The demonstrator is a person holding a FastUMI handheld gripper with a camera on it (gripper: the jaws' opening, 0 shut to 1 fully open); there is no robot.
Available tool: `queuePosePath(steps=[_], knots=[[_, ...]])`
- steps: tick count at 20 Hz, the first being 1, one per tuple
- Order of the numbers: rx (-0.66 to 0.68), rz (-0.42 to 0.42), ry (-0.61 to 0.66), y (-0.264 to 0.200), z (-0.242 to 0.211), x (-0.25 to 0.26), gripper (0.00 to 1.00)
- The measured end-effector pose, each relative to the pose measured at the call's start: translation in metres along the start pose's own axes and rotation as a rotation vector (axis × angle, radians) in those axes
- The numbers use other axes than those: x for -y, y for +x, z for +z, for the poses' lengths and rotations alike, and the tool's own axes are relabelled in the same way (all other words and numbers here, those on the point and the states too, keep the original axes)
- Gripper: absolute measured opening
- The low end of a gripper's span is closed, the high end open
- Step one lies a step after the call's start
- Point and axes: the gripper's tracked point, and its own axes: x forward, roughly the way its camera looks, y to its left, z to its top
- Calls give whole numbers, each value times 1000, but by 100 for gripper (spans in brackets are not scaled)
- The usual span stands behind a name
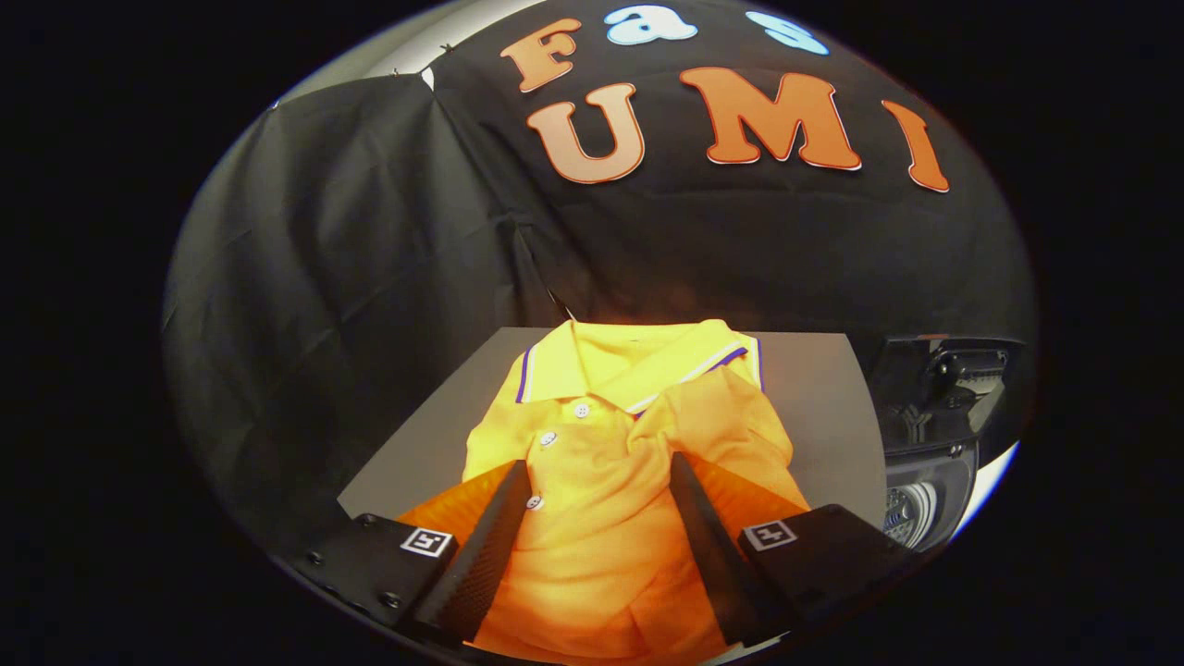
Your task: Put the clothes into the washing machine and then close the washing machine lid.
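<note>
A yellow polo shirt [610,435] with a purple-and-white striped collar and white buttons lies bunched on a grey table [814,407]. My gripper [599,481] hovers low over the shirt's lower half, its two fingers spread wide apart on either side of the button placket. The cloth lies between the fingers, and neither finger visibly presses on it. The washing machine [934,435] stands just off the table's right edge, its dark lid raised and the perforated drum showing beneath.
Black cloth walls close in the booth behind and to the left of the table. The table's back edge runs just beyond the shirt collar. A bare strip of grey table lies between the shirt and the washing machine.
</note>
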Motion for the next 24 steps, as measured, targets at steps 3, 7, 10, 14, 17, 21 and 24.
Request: queuePosePath(steps=[3, 7, 10, 14, 17, 21, 24], knots=[[-18, -2, -43, 3, -1, -1, 96], [-39, 41, -39, 4, -6, -10, 73], [-43, 93, 5, -2, -7, -7, 49], [42, 103, 35, -7, -4, -9, 24], [158, 76, -51, -14, 5, -13, 12], [336, 106, -86, -31, 29, -30, 12], [451, 127, -103, -60, 48, -36, 12]])
